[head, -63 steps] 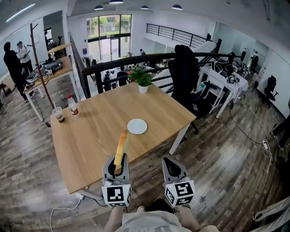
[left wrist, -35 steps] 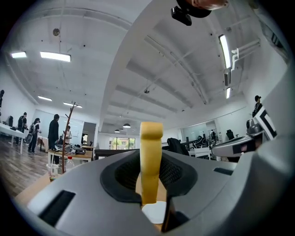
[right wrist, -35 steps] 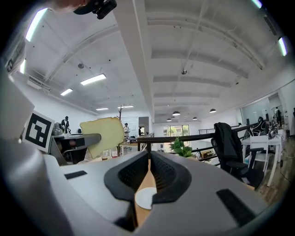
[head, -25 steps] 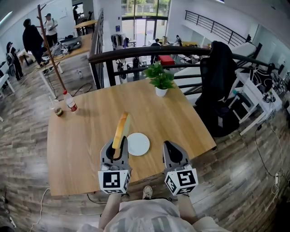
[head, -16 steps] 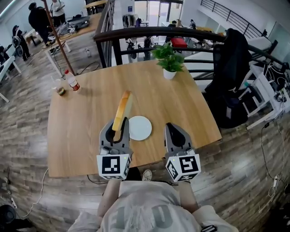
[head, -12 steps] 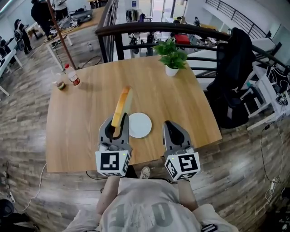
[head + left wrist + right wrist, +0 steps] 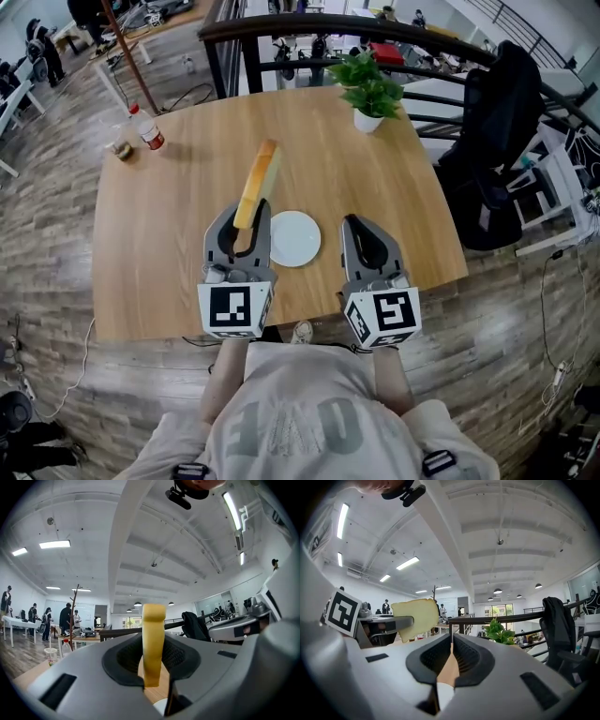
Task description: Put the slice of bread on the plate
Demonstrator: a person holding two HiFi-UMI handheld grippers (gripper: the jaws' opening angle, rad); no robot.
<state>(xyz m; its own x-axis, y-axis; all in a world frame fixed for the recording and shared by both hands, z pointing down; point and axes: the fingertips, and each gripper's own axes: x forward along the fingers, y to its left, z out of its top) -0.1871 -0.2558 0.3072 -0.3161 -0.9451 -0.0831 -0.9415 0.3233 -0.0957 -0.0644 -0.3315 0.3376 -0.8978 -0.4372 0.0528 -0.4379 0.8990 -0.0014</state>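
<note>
The left hand-held gripper pinches the slice of bread between its two pads. In the left gripper view the slice stands on edge, gripped at its lower part, with its crust edge rising above the jaw tips. In the head view the slice projects forward past the jaws and is held above the desk, not resting on it. The plate, white and round, lies flat on the desk just to the right of the left hand-held gripper, between the two grippers. The slice is beside the plate, not over it and not touching it. The right hand-held gripper is level with the left one, to the right of the plate; its jaws are pressed together at the tips with nothing between them. In the right gripper view the broad face of the slice shows to the left. A potted plant stands at the far edge of the desk. A bottle and a cup stand at the far left corner, well apart from the plate.
</note>
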